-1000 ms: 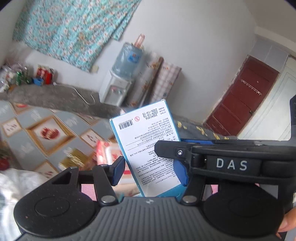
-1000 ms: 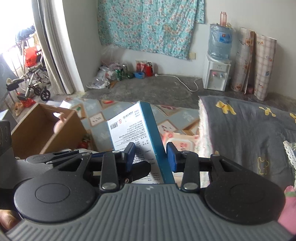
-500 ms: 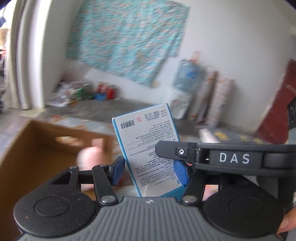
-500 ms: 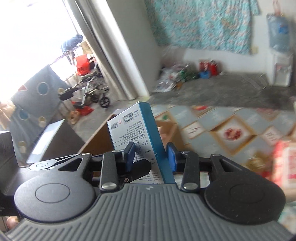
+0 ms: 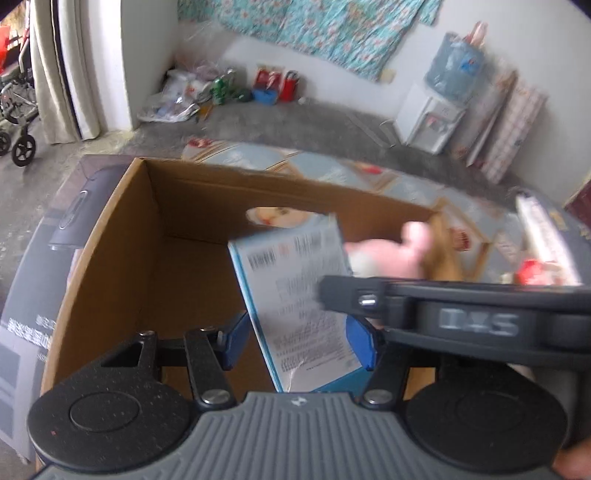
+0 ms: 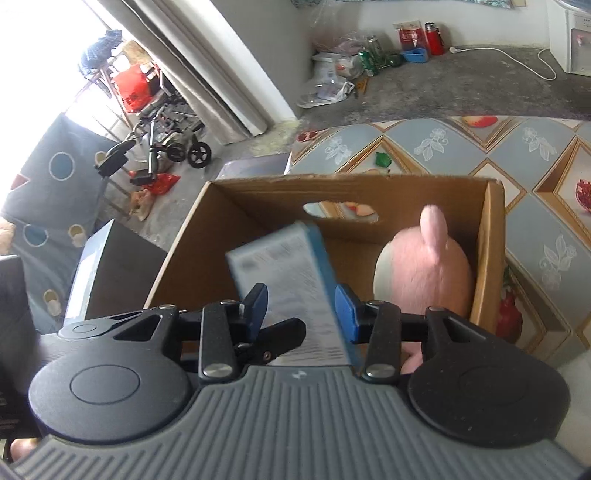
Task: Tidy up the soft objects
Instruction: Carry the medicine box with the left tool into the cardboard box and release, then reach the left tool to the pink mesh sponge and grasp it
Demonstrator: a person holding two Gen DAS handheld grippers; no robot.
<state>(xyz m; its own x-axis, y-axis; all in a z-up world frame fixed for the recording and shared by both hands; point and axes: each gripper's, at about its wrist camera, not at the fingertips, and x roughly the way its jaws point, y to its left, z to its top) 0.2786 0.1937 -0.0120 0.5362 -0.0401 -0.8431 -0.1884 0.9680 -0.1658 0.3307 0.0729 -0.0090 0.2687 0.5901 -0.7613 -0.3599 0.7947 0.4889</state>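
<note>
Over the open box (image 5: pixel 110 229), both grippers:

1. Carton (image 5: pixel 299 295). Blue and white, printed text and a barcode on the face, blurred in both views. It stands tilted, top leaning left, above the box's opening and between the pads of both grippers. It touches neither the box nor the plush.
2. Left gripper (image 5: pixel 299 339). Angled down into the box. Jaws partly apart with the carton's broad face between them. The right pad is against the carton and the left pad is at its edge, so it reads as a grip, though blur hides the exact contact.
3. Right gripper (image 6: pixel 301 314). Angled down, jaws opening, with the carton's narrow side between them. Both blue pads appear to touch it. In the left wrist view its black arm crosses in front of the carton's right edge.
4. Plush (image 6: pixel 424 269). Pink with a pale patch and one ear up, inside the box against the right wall.
5. Box. Brown cardboard, flaps off or folded, with an oval hand-hole in the far wall.
6. Mat (image 6: pixel 535 147). Grey-blue tiles with fruit prints, under and beyond the box.
7. Water dispenser (image 5: pixel 428 118). White, against the far wall, well apart from the box.
8. Floral cloth (image 5: pixel 314 26). Hung on that wall.
9. Curtain (image 6: pixel 207 85). Pale, at the bright doorway.
</note>
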